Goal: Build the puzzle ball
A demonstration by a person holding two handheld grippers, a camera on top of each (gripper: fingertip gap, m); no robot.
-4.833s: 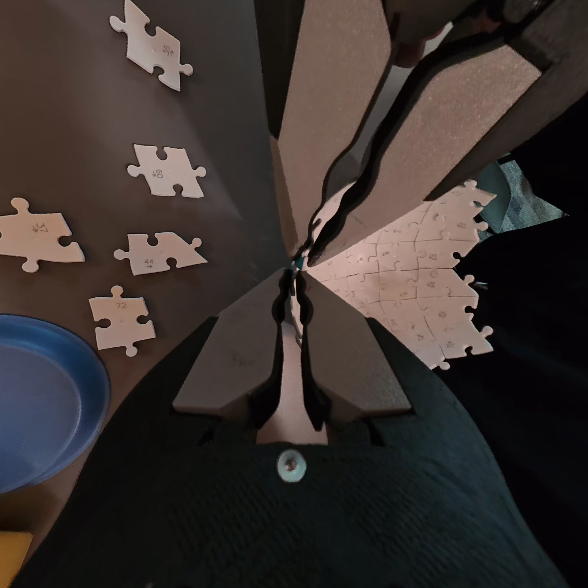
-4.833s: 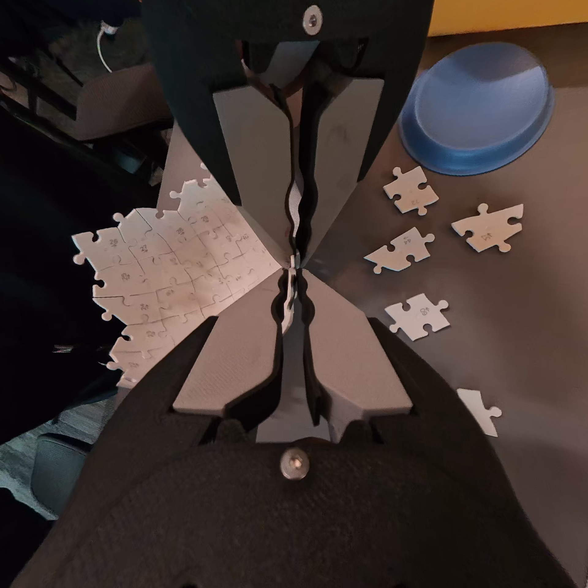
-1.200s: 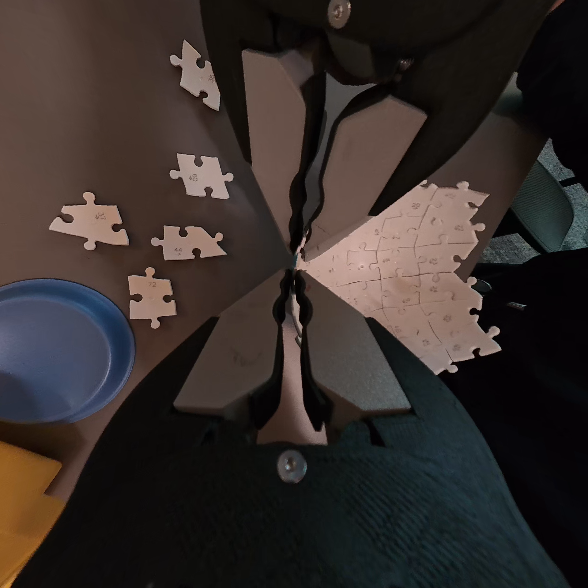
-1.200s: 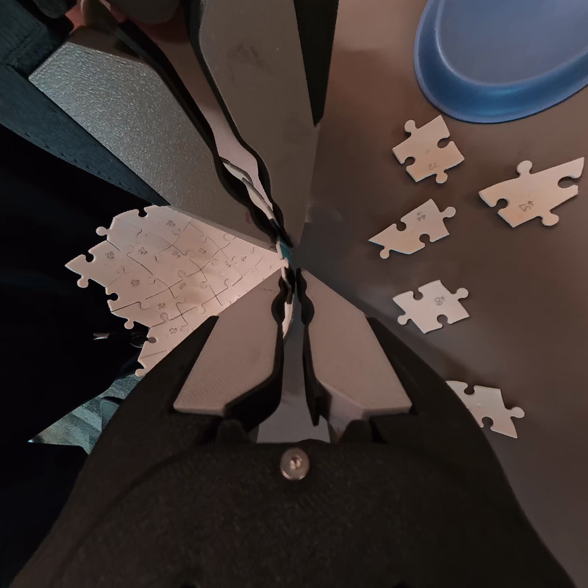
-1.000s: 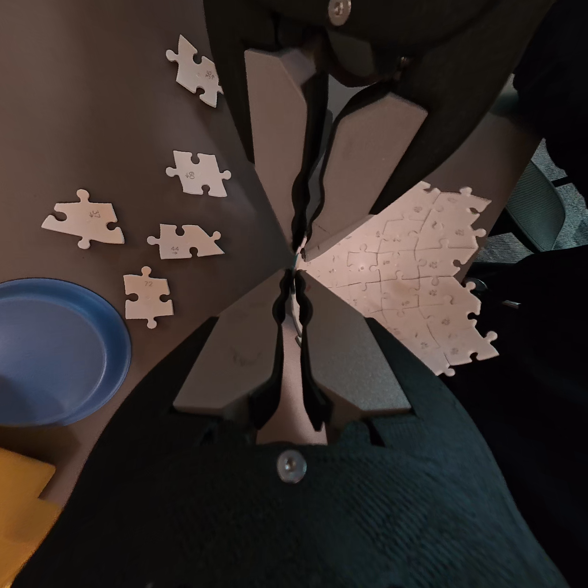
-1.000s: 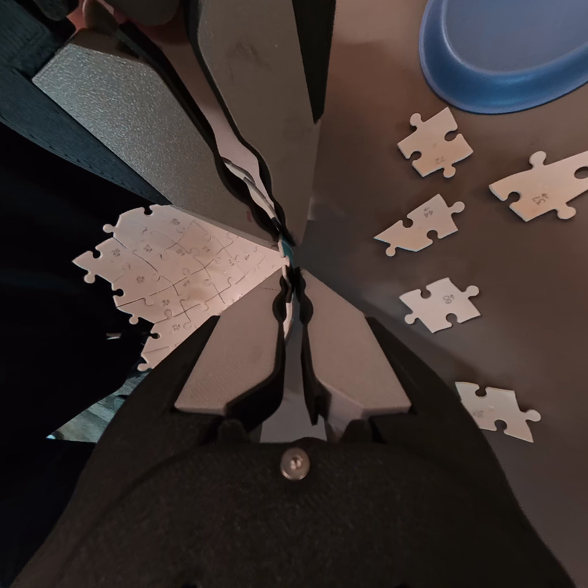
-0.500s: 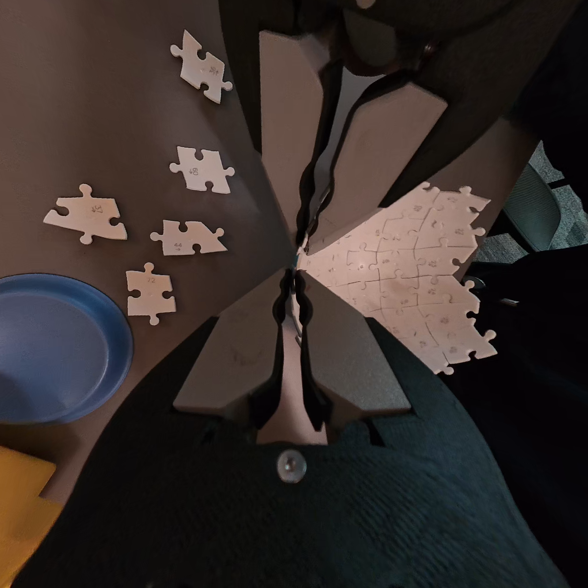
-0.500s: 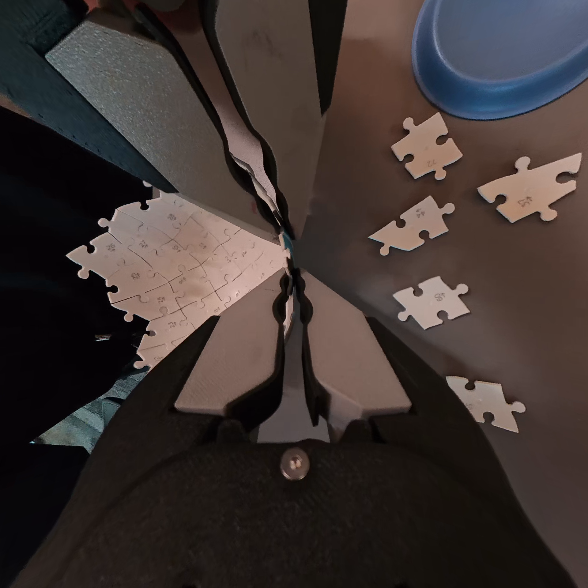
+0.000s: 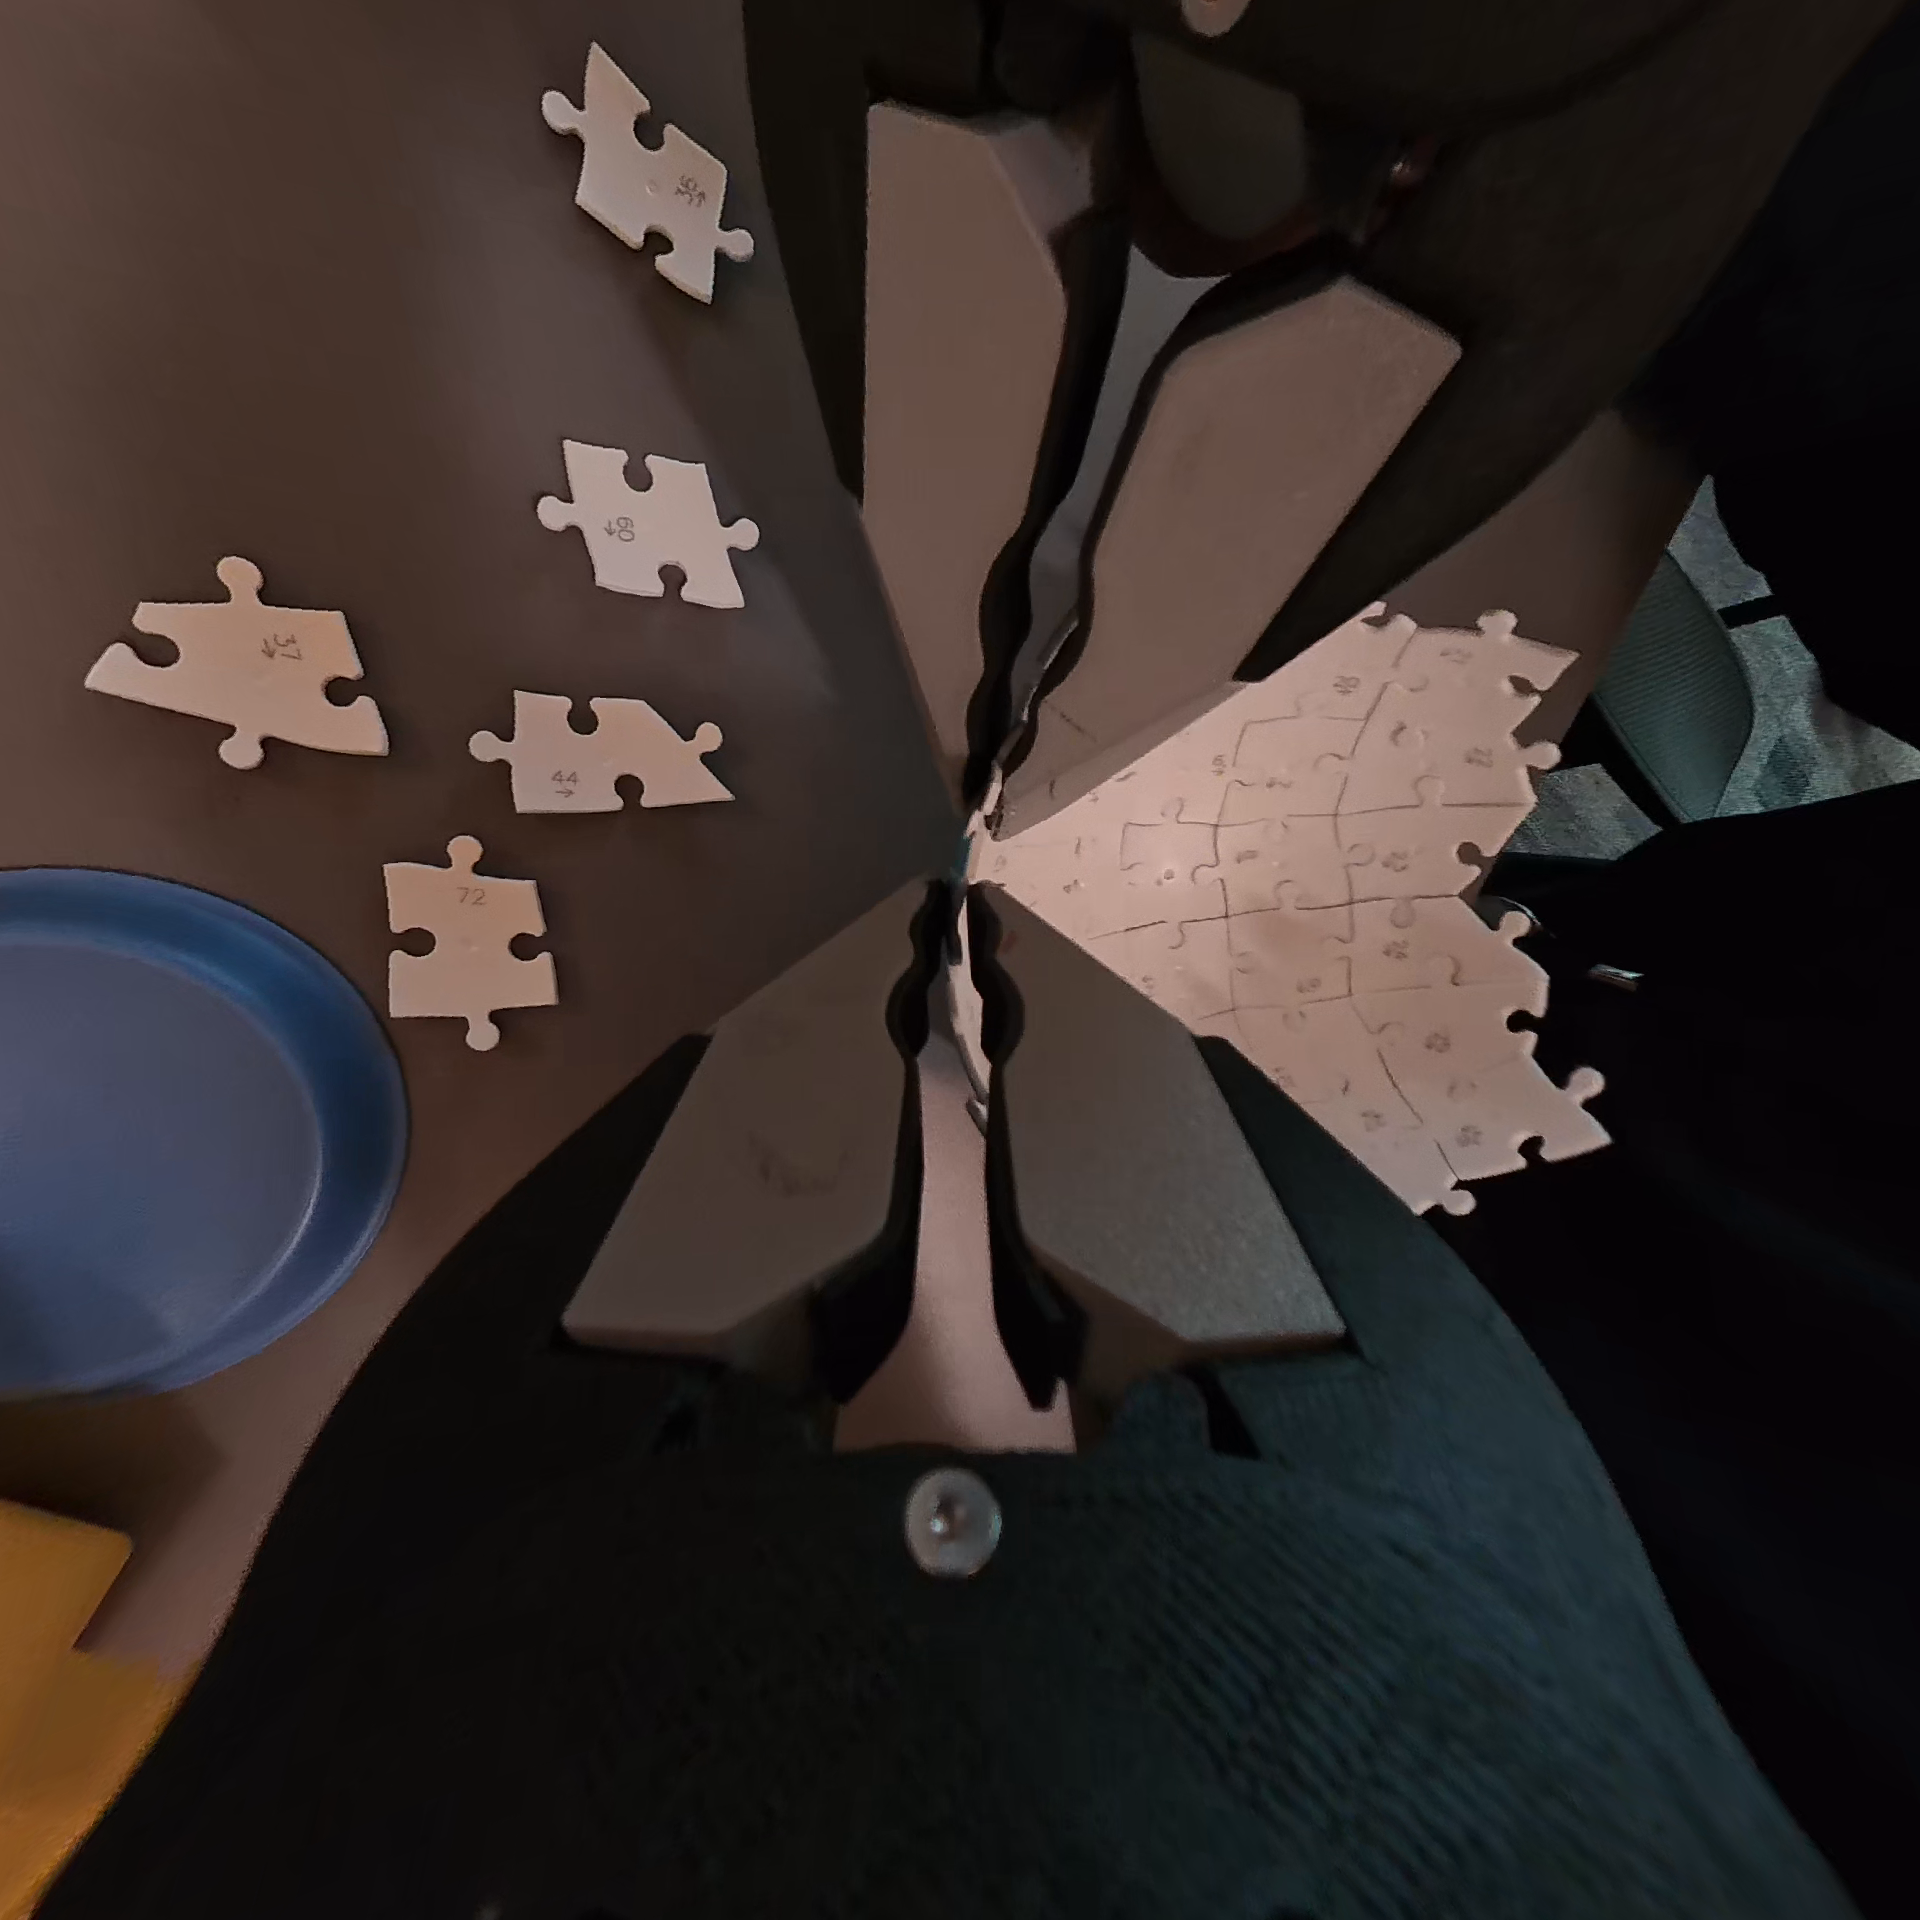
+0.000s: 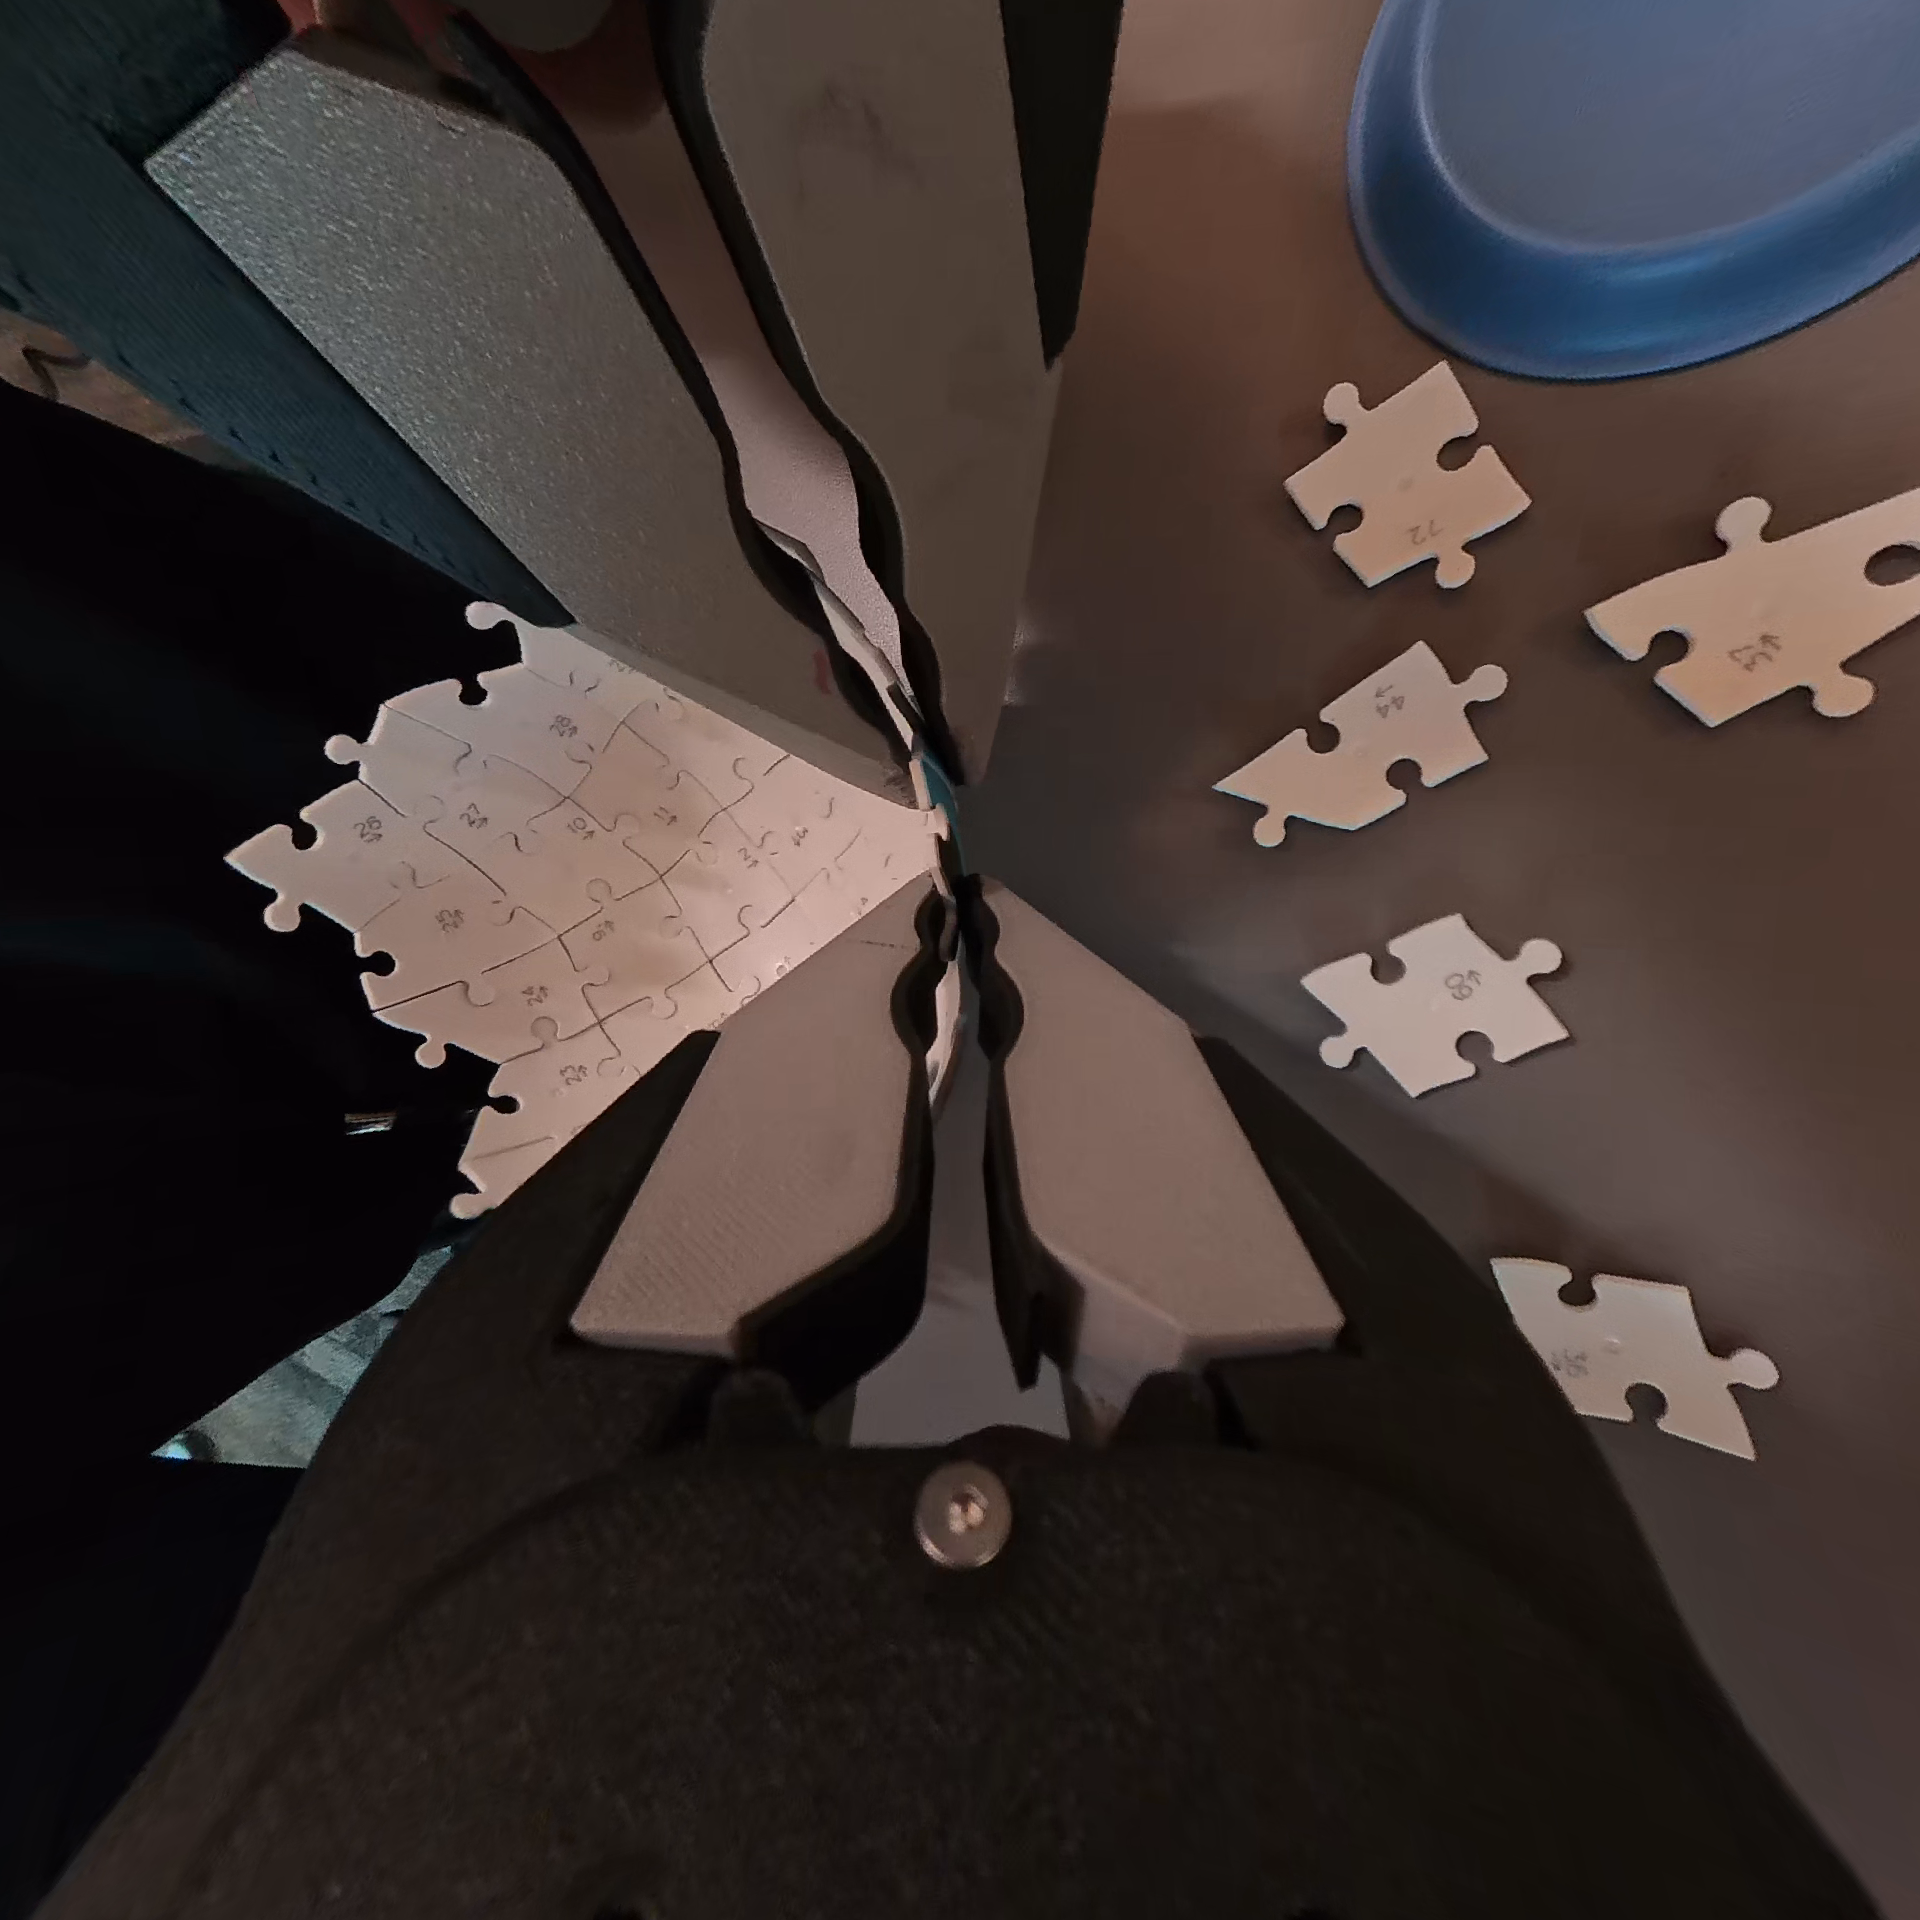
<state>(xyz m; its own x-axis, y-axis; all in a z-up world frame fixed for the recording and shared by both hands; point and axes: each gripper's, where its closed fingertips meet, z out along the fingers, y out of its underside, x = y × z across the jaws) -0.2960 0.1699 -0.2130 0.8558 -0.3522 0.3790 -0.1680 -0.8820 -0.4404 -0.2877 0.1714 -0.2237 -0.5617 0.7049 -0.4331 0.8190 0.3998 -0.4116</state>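
As the loose pieces slide slightly across both views against a second ago, we read that the two grippers have drifted together as a pair, while the assembled sheet (image 9: pixel 1340 914) sits in the same place between them. Our left gripper (image 9: pixel 956 904) is clenched on the sheet's near edge, and our right gripper (image 10: pixel 956 914) is clenched on that same edge from the opposite side, tips almost touching. We judge nothing has been released and no new piece has joined, so the curved section of the puzzle ball is only being carried or re-aimed, held up off the dark table (image 9: pixel 312 364).

In the left wrist view, five single pieces lie to the left of the fingers: a far piece (image 9: pixel 649 171), a second piece (image 9: pixel 649 530), a long piece (image 9: pixel 244 665), a notched piece (image 9: pixel 603 753) and a squarish piece (image 9: pixel 468 940) just beside the blue plate (image 9: pixel 343 1122). A yellow object (image 9: pixel 52 1683) shows at the near left corner.

With both claws busy on the sheet, neither is free to fetch a piece; one must let go first, and the sheet may sag then.
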